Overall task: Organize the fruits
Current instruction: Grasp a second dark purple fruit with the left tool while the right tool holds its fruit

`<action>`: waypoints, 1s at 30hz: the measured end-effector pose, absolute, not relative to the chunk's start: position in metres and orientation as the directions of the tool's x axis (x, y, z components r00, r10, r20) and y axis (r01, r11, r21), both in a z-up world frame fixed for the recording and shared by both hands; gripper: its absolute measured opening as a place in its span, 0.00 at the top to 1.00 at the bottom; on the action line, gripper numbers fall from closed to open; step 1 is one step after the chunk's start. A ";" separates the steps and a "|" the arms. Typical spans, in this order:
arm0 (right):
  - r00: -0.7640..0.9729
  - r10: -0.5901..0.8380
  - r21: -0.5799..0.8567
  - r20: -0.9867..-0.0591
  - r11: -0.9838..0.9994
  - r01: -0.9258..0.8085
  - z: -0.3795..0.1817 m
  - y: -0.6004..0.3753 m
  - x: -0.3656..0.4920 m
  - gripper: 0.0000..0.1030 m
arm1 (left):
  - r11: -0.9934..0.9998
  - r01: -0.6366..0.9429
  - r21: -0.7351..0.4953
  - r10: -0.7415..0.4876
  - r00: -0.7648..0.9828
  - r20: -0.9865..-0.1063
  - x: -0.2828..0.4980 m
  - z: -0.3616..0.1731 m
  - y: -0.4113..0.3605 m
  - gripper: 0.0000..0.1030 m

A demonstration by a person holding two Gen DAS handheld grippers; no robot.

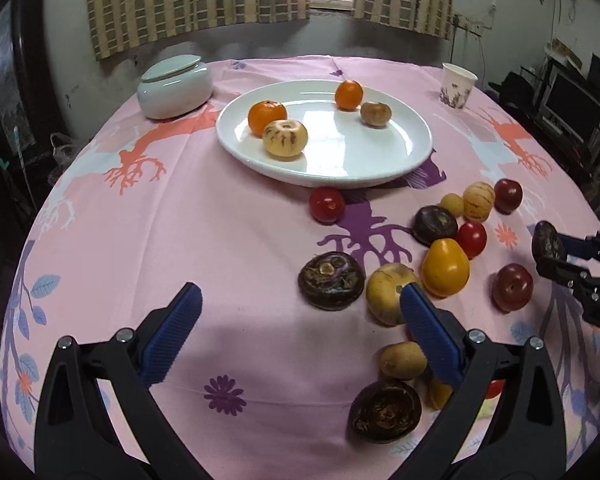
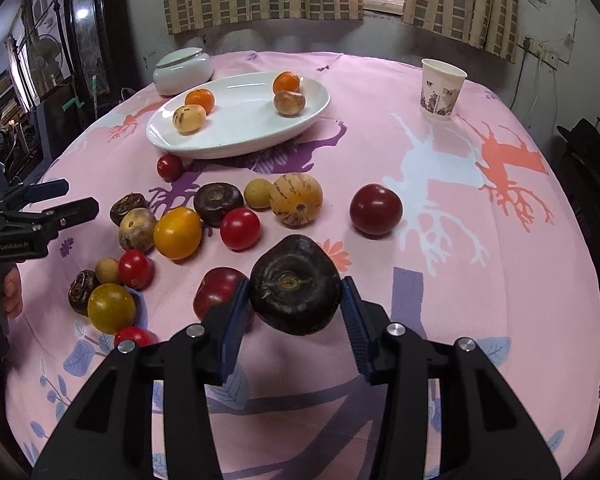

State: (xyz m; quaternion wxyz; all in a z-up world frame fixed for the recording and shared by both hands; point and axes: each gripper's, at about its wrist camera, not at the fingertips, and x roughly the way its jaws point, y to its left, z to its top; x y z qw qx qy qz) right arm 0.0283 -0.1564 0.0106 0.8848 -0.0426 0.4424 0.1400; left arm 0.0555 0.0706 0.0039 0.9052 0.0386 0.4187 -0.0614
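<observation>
My right gripper (image 2: 294, 300) is shut on a dark purple fruit (image 2: 295, 284) and holds it above the cloth; it shows in the left wrist view (image 1: 550, 250) at the right edge. My left gripper (image 1: 300, 312) is open and empty, low over the cloth, left of a dark fruit (image 1: 331, 280) and a tan fruit (image 1: 390, 294). A white oval plate (image 1: 340, 164) (image 2: 236, 140) holds two oranges (image 1: 267, 117), a striped yellow fruit (image 1: 285, 139) and a brown fruit (image 1: 375, 114). Several red, yellow and dark fruits (image 2: 178, 232) lie loose on the cloth.
A pale lidded jar (image 1: 175, 86) stands behind the plate at the left. A paper cup (image 2: 441, 90) stands at the far right. The round table has a pink patterned cloth (image 1: 180, 220). Curtains and dark furniture surround it.
</observation>
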 end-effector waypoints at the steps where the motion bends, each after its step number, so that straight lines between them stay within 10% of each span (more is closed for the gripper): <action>1: 0.568 0.214 0.052 -0.795 0.956 -0.288 0.011 -0.156 0.028 0.55 | 0.989 0.144 0.033 -0.067 0.636 -0.768 0.056 0.002 0.068 0.02; 8: 0.563 0.228 0.059 -0.794 0.952 -0.302 0.011 -0.155 0.027 0.55 | 0.996 0.087 0.003 -0.054 0.647 -0.760 0.059 -0.002 0.090 0.02; 16: 0.557 0.234 0.065 -0.797 0.950 -0.305 0.010 -0.155 0.027 0.55 | 0.945 0.206 0.255 0.069 0.636 -0.769 0.054 -0.020 0.061 0.02; 30: 0.528 0.271 0.119 -0.805 0.945 -0.304 0.007 -0.159 0.029 0.55 | 0.981 0.136 0.141 0.023 0.634 -0.773 0.083 -0.034 0.064 0.06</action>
